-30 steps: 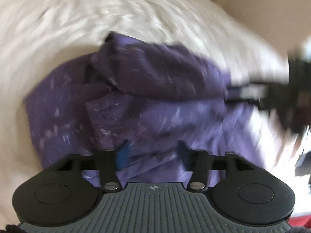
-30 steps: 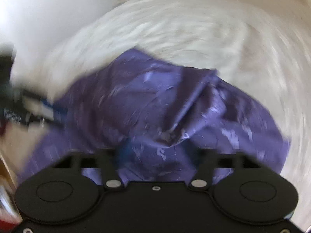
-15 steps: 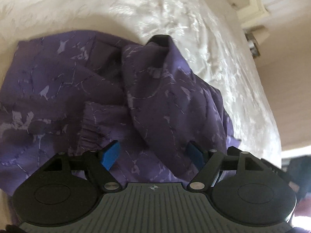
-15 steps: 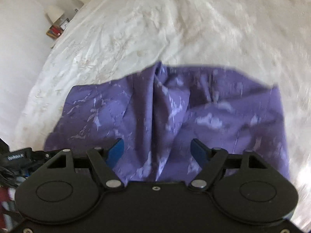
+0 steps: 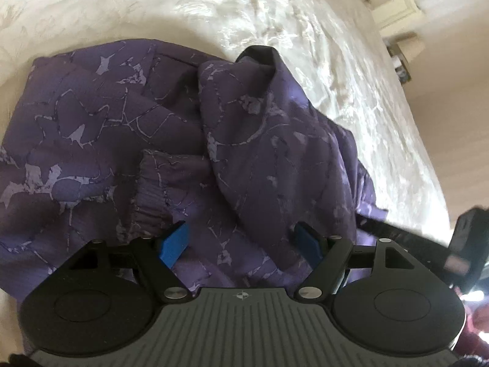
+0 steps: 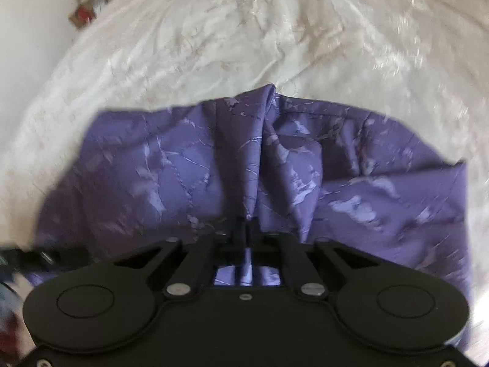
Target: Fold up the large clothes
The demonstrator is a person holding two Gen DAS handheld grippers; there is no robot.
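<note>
The purple garment (image 5: 189, 140) lies crumpled on the white bedspread (image 5: 275, 21), one ribbed cuff (image 5: 152, 195) bunched near its middle; over it the left gripper (image 5: 241, 241) hangs with blue pads (image 5: 174, 241) spread wide, cloth beneath them but nothing pinched; at the garment's near edge the right gripper (image 6: 248, 229) has its fingers pressed together, pinching a raised ridge of the purple fabric, folds fanning away from the pinch toward the bedspread beyond.

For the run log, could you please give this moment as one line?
left gripper: jaws open above purple garment | right gripper: jaws shut on garment fold | surface: white bedspread
</note>
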